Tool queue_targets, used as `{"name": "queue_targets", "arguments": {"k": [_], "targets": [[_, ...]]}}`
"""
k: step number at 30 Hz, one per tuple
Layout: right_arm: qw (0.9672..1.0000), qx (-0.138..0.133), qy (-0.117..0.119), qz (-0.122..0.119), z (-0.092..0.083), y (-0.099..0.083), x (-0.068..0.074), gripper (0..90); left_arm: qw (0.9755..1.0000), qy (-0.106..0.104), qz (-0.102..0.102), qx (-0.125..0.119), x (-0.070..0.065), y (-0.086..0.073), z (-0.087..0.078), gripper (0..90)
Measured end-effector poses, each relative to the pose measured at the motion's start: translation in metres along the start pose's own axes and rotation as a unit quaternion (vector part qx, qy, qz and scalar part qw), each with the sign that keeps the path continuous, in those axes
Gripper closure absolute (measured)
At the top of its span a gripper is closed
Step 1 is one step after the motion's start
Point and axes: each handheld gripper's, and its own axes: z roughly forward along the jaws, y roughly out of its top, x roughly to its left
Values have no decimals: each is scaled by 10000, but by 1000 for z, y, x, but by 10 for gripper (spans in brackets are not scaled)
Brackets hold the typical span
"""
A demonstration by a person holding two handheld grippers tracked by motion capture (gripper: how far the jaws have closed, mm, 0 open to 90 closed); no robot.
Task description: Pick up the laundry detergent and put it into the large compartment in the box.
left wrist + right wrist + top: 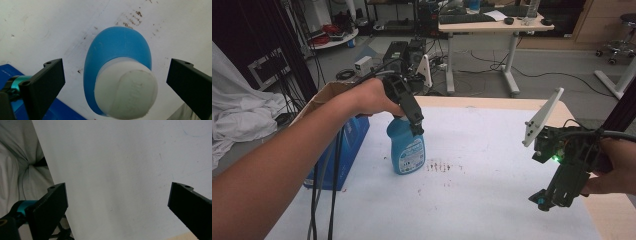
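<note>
A blue plastic bottle with a white cap (406, 148) is stood upright on the white-covered table (492, 200), just beside a blue box (343, 150) partly hidden by the person's left forearm. The left gripper (416, 125) is held directly above the bottle; in its own view the white cap (126, 91) is seen between the spread jaws, untouched. The bottle label is too small to be read. The right gripper (546, 199) is held open over bare table at the right, its lower jaws cut off by shadow. Brown specks (439, 166) are scattered near the bottle.
</note>
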Motion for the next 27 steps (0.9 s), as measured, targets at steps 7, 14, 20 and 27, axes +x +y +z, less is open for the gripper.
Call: {"name": "queue_targets", "arguments": {"k": [7,14,20,27], "targets": [[10000,3,14,11,1,-1,-1,18,10000,-16,76,39,0,2,7,96],[10000,10,15,31,1,-2,-2,18,9999,-43,60,107,0,3,10,128],[10000,-1,21,29,2,-1,-2,18,9999,-33,58,126,1,2,10,164],[10000,-8,23,20,2,-1,-2,18,9999,-26,59,112,3,1,10,226]]}}
